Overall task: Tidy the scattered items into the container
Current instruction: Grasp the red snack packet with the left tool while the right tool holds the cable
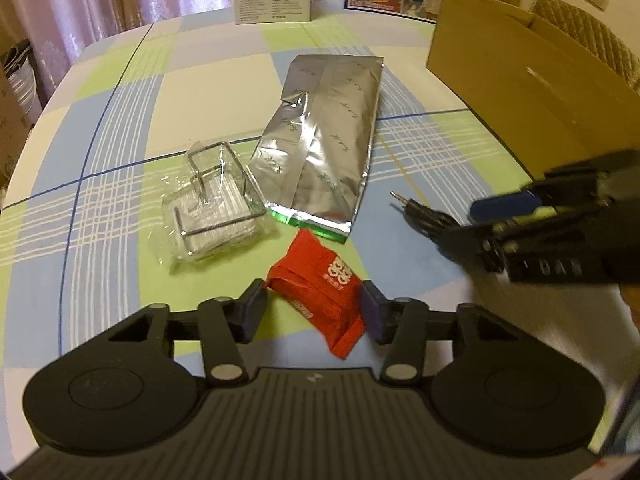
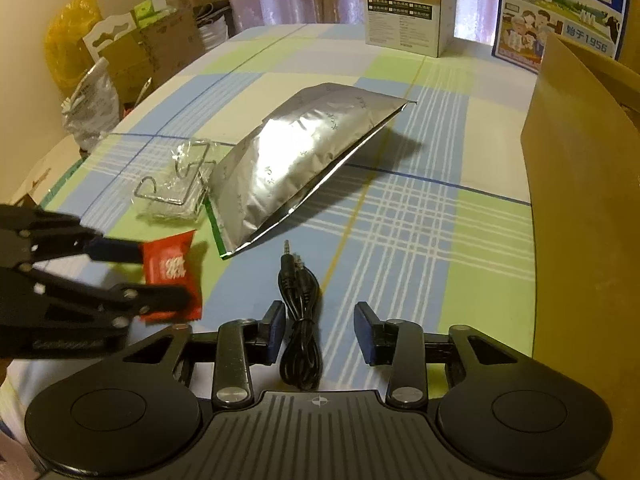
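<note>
A red snack packet (image 1: 320,300) lies on the checked tablecloth between the pads of my left gripper (image 1: 314,310), and both pads touch its sides. In the right wrist view the left gripper (image 2: 160,276) pinches the same red packet (image 2: 170,268). My right gripper (image 2: 322,330) stands open around a coiled black audio cable (image 2: 300,340), which lies loose nearer its left pad. From the left wrist view the right gripper (image 1: 480,226) sits over the cable (image 1: 424,216). The brown cardboard box (image 1: 520,80) (image 2: 580,200) stands at the right.
A silver foil pouch (image 1: 324,144) (image 2: 296,160) and a wire rack in clear wrap (image 1: 216,204) (image 2: 176,188) lie mid-table. Two printed cartons (image 2: 404,12) (image 2: 560,12) stand at the far edge. Bags and boxes (image 2: 120,60) crowd the floor beyond the left edge.
</note>
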